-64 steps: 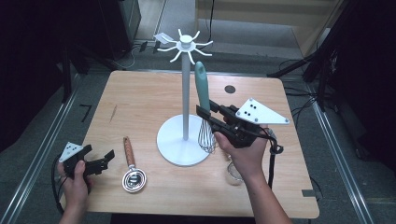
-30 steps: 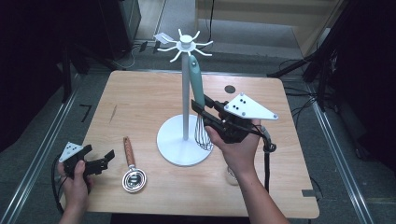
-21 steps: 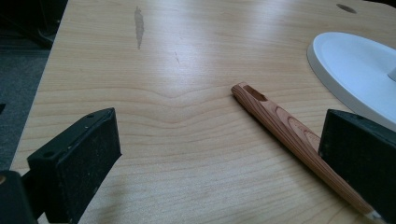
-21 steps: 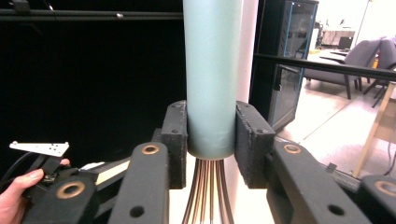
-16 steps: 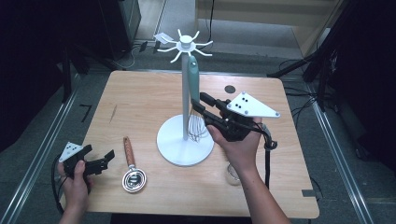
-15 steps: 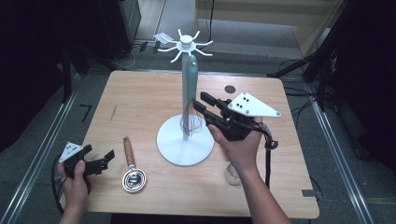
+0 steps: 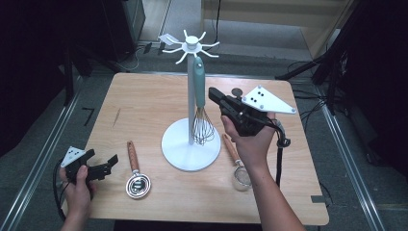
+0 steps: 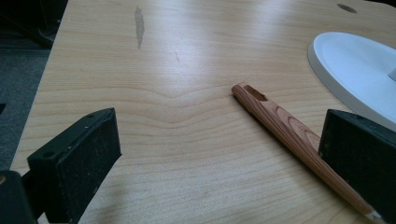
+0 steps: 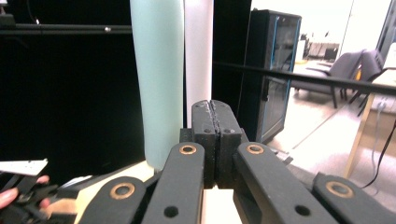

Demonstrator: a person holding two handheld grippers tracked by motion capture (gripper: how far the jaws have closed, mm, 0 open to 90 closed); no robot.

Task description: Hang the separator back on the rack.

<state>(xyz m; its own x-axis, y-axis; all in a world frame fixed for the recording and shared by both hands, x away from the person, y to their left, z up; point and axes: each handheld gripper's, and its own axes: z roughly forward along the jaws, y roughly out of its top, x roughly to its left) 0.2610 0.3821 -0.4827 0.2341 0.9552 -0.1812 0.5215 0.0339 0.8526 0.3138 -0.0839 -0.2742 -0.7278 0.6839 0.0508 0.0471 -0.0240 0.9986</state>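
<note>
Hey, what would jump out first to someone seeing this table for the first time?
The tall white stand at the table's middle, with a teal-handled whisk hanging from its top hooks. The right gripper, jaws shut and empty, sits just right of the whisk.

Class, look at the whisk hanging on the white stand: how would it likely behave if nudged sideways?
The whisk hangs from one hook, so it would probably swing rather than stay put. Its thin wire loops look springy and may flex against the pole. The stand's broad round base suggests tipping is unlikely.
</note>
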